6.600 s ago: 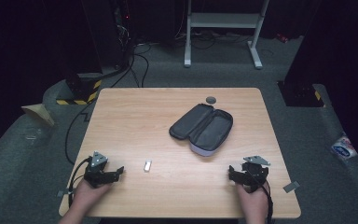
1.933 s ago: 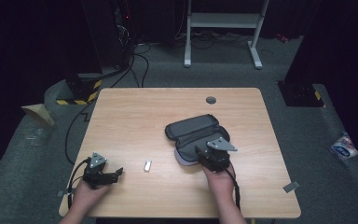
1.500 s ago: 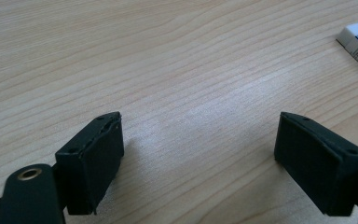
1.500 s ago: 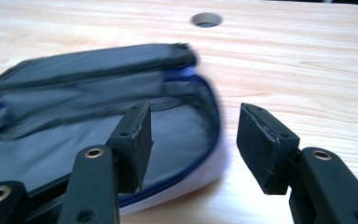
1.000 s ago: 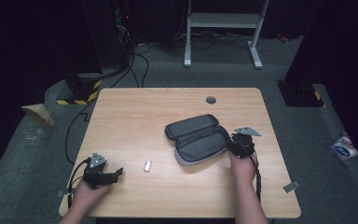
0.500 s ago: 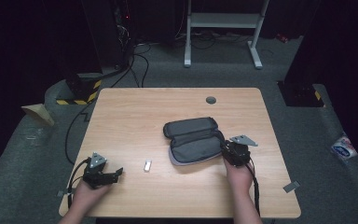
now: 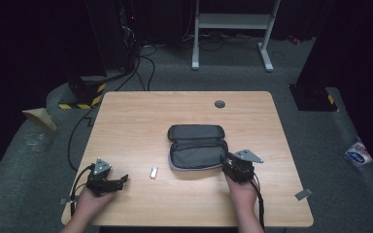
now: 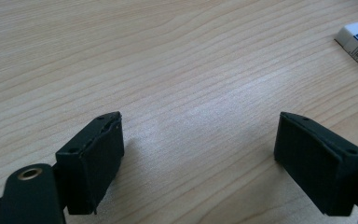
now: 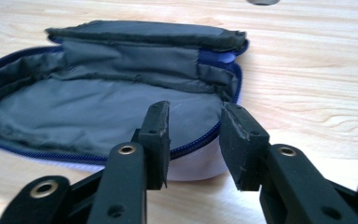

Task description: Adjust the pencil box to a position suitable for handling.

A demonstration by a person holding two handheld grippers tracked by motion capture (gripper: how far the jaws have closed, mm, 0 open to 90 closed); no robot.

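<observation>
One open pencil case (image 7: 196, 153) at table (image 7: 126, 121) centre, empty inside; right gripper (image 9: 193, 140) at its near right corner, jaws just opening, a narrow gap, rim between but pads off it; risk: the case drags if the jaws snag its zipper edge; left gripper (image 7: 108, 180) lower left, wide open, empty; one eraser (image 7: 153, 172) between.

Matt woven-cloth pouch (image 9: 121, 112); smooth, perhaps laminated, wood-grain table (image 7: 136, 126).
</observation>
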